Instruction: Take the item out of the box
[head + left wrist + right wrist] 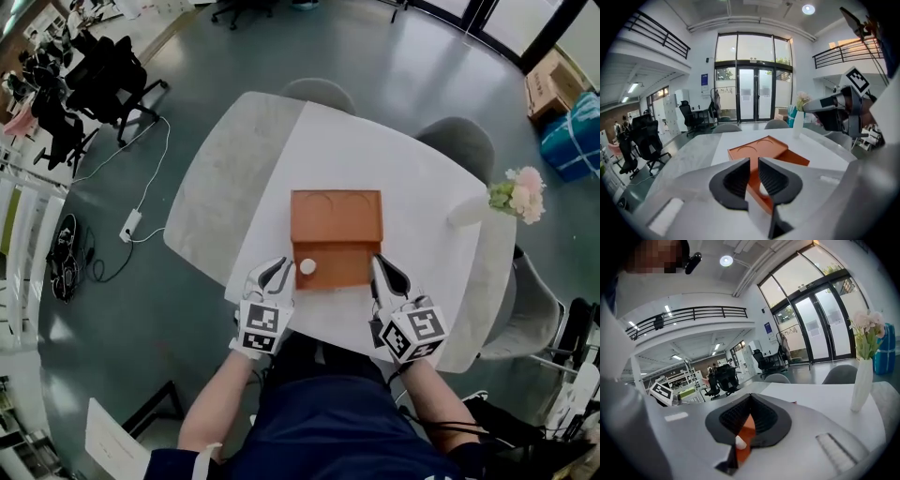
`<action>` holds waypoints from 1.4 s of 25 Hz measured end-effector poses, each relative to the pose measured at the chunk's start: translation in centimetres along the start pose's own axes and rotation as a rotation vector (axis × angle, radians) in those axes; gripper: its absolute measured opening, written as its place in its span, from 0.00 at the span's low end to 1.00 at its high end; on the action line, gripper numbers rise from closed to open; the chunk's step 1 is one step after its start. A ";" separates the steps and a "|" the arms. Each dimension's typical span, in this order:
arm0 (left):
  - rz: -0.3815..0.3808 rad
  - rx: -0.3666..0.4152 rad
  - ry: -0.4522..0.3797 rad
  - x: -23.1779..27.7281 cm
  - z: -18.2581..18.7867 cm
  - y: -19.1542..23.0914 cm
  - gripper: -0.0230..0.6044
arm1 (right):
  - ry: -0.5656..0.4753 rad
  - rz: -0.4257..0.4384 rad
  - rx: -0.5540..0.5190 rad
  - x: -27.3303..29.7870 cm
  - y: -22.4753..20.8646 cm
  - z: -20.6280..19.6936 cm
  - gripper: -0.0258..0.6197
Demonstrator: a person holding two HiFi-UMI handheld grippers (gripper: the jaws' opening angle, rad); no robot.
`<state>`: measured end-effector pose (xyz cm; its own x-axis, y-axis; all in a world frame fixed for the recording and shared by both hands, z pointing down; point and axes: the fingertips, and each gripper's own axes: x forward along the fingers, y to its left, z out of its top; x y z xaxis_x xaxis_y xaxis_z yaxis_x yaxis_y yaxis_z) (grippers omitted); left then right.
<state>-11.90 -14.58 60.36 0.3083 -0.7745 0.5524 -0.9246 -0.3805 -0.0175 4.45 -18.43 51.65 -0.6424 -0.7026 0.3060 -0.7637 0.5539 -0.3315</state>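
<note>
An orange box (345, 261) lies open on the white table (394, 178), its lid (336, 216) folded back and showing two round recesses. A small white round item (307, 266) sits in the box's near left corner. My left gripper (279, 266) is at that corner, just left of the item. In the left gripper view its jaws (754, 161) stand a narrow gap apart, and the box wall (751, 180) and the item (762, 188) show through it. My right gripper (377, 262) is at the box's right edge, and its tips (750, 399) meet.
A white vase of pink flowers (514, 195) stands at the table's right edge. Two grey chairs (319, 92) (459, 141) are tucked in at the far side. Office chairs (103, 80) and a cable with a power strip (131, 223) are on the floor to the left.
</note>
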 end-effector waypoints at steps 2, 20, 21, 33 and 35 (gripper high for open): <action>-0.046 0.006 0.037 1.2 -1.1 -0.4 0.17 | 0.010 -0.021 0.013 0.3 -0.3 -0.5 0.04; -0.264 0.100 0.311 7.7 -9.2 -5.5 0.41 | 0.057 -0.099 0.138 0.6 -3.4 -5.2 0.04; -0.263 0.104 0.320 7.9 -9.4 -5.6 0.41 | 0.059 -0.102 0.141 0.6 -3.5 -5.2 0.04; -0.260 0.122 0.388 9.7 -11.3 -6.4 0.41 | 0.062 -0.110 0.145 0.6 -4.5 -5.5 0.04; -0.248 0.132 0.397 9.7 -11.3 -6.2 0.39 | 0.061 -0.112 0.145 0.6 -4.4 -5.4 0.04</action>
<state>-5.67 -14.01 75.27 0.3827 -0.4093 0.8282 -0.7899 -0.6099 0.0636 7.12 -18.90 58.12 -0.5598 -0.7255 0.4004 -0.8165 0.4005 -0.4158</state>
